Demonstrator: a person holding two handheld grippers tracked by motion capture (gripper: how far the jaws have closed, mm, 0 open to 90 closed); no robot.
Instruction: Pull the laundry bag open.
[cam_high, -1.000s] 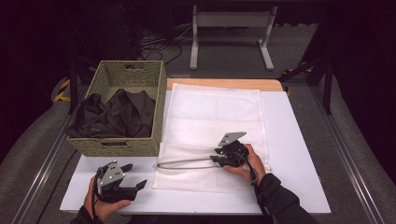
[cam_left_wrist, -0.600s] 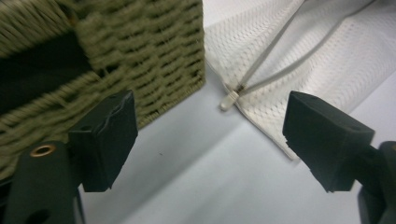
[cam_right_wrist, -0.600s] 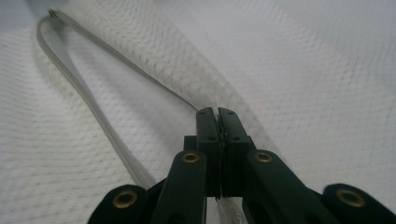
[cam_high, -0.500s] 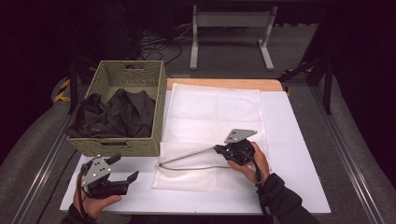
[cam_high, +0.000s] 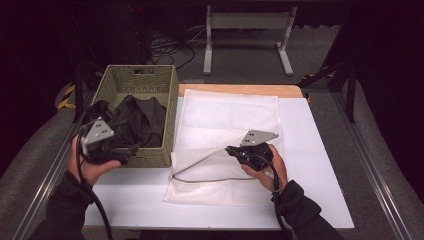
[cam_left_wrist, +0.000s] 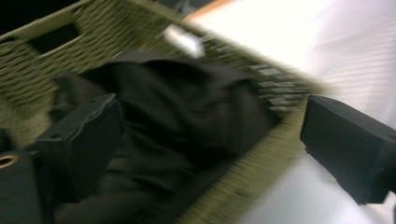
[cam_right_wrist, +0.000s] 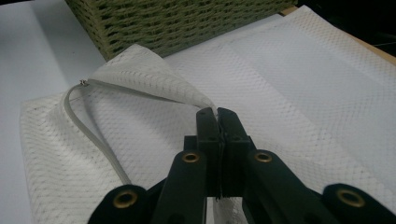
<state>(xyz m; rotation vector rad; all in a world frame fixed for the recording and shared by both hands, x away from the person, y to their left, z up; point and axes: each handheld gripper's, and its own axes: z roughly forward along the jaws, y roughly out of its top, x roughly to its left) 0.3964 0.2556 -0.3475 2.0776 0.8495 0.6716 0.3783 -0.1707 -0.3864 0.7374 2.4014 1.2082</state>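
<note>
Right gripper (cam_right_wrist: 215, 113) clamping top lip of mesh bag (cam_high: 225, 125), holding zip mouth lifted and gaping; bag lying flat on table (cam_high: 320, 150), just beside basket (cam_high: 141, 80). Left gripper (cam_left_wrist: 210, 140) hanging over basket, jaws having just been opening, now spread wide, nothing pinched; dark clothes (cam_high: 137, 122) sitting below and between them, not gripped. Progress: bag opened, first step looking done. Remaining: grabbing clothes, carrying across, stuffing into mouth, likely zipping. No garment in bag yet, as far as visible.
</note>
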